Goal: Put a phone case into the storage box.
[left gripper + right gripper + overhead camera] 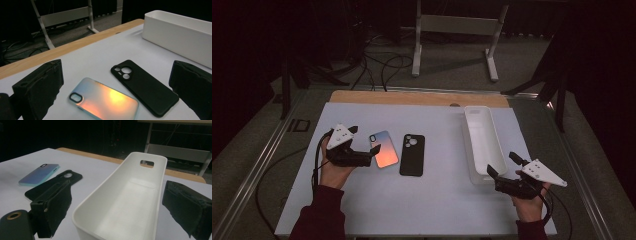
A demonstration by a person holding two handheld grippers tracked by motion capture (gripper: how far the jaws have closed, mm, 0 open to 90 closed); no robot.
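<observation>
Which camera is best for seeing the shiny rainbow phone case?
The left gripper view: the iridescent phone case lies close and large between its jaws. The high view shows it small beside the left gripper; the right gripper view shows it far off.

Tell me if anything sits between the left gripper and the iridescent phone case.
Nothing visible does. The left gripper is open right at the near edge of the iridescent phone case, with bare table around it. The black phone case lies on the case's far side, beyond it.
</observation>
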